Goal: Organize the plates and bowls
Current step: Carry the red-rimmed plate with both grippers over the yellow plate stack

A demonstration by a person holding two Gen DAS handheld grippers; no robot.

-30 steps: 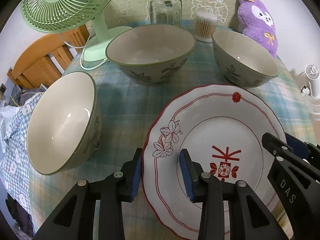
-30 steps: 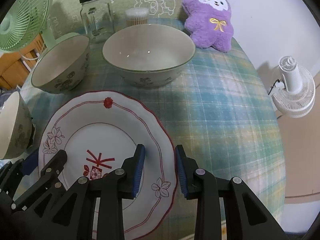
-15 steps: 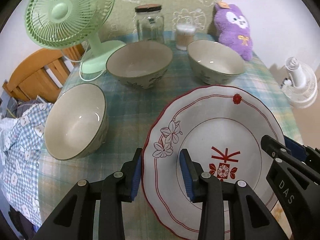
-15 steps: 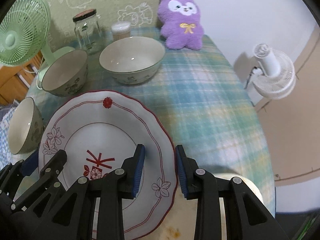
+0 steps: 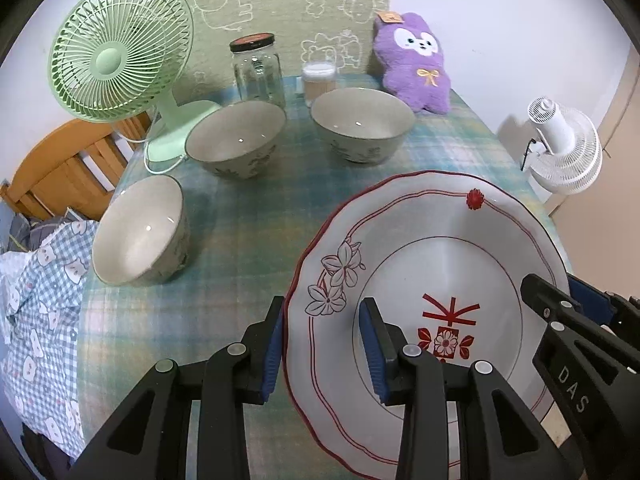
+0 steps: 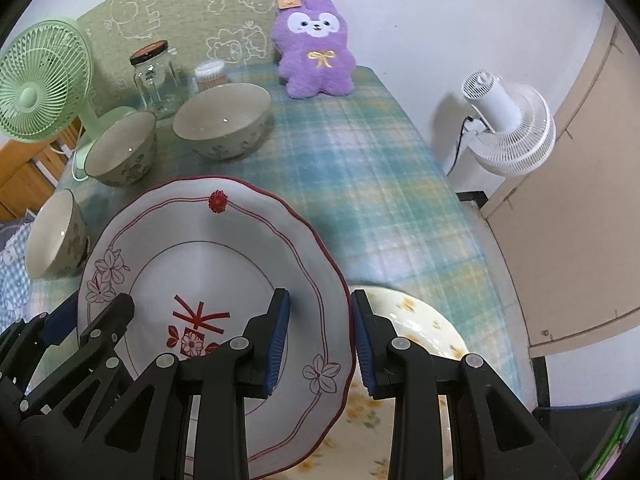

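Observation:
A white plate [image 5: 440, 256] with red flowers and a red rim hangs tilted above the table, held from both sides. My left gripper [image 5: 322, 344] is shut on its left rim. My right gripper [image 6: 318, 340] is shut on the right rim of the same plate [image 6: 208, 256]. Under it, at the table's near edge, lies a cream plate with yellow flowers [image 6: 416, 320], partly hidden. Three grey-green bowls stand on the table: a tilted one at the left [image 5: 140, 232], one in the middle [image 5: 236, 140] and one further right [image 5: 362, 124].
At the back stand a green fan [image 5: 116, 52], a glass jar [image 5: 258, 68], a cotton-swab tub [image 5: 318, 80] and a purple plush toy [image 5: 416, 64]. A white fan [image 5: 564, 148] stands off the table's right side. A wooden chair [image 5: 60, 164] and checked cloth [image 5: 40, 300] are on the left.
Both grippers have risen and drawn back with the plate, so the bowls and table look smaller and farther. The yellow-flowered plate has come into view beneath.

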